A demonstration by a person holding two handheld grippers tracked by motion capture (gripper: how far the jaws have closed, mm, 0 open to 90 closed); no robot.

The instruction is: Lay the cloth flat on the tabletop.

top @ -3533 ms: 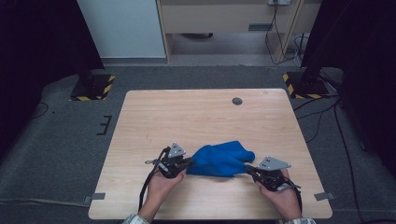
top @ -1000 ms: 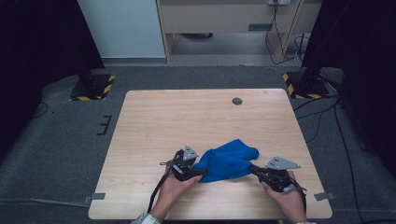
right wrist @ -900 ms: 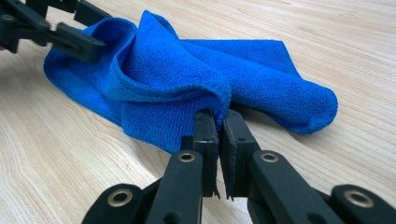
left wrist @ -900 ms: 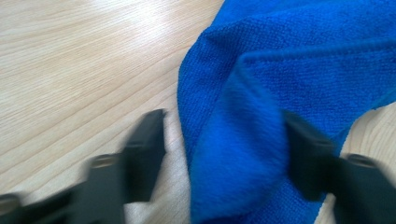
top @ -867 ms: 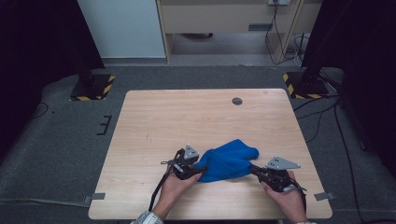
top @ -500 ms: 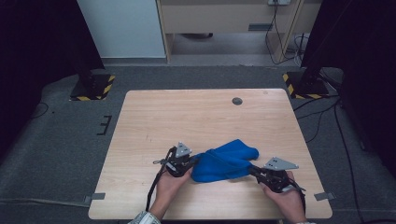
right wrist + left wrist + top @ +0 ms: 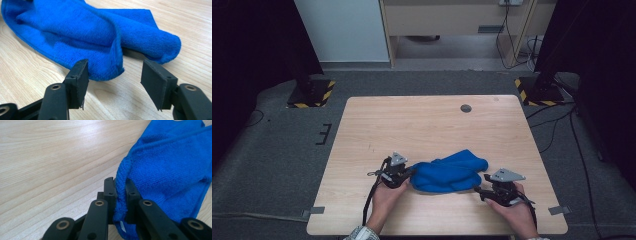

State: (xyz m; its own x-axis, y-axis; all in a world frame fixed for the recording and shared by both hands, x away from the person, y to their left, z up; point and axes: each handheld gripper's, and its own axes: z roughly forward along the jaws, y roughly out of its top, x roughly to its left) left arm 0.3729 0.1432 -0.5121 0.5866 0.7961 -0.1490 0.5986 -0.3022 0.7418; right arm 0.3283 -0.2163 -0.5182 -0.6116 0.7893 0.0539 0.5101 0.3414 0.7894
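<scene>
A crumpled blue cloth [image 7: 447,172] lies on the wooden table [image 7: 422,120] near its front edge. My left gripper [image 7: 411,175] is at the cloth's left end. In the left gripper view its jaws have just been closing, and the left gripper [image 7: 119,186] is now shut on the cloth's [image 7: 170,170] hem. My right gripper [image 7: 477,189] is at the cloth's right end. Its jaws have just been opening, and the right gripper [image 7: 115,72] stands open. A folded corner of the cloth [image 7: 87,32] hangs loose between the pads, close to the left one.
A small dark round grommet [image 7: 466,108] sits in the table top at the back right. Grey carpet surrounds the table, with stand bases marked yellow and black [image 7: 312,94] at the far corners.
My left gripper has moved left with the cloth's edge, drawing the cloth out longer and flatter. The right hand has stayed where it was.
</scene>
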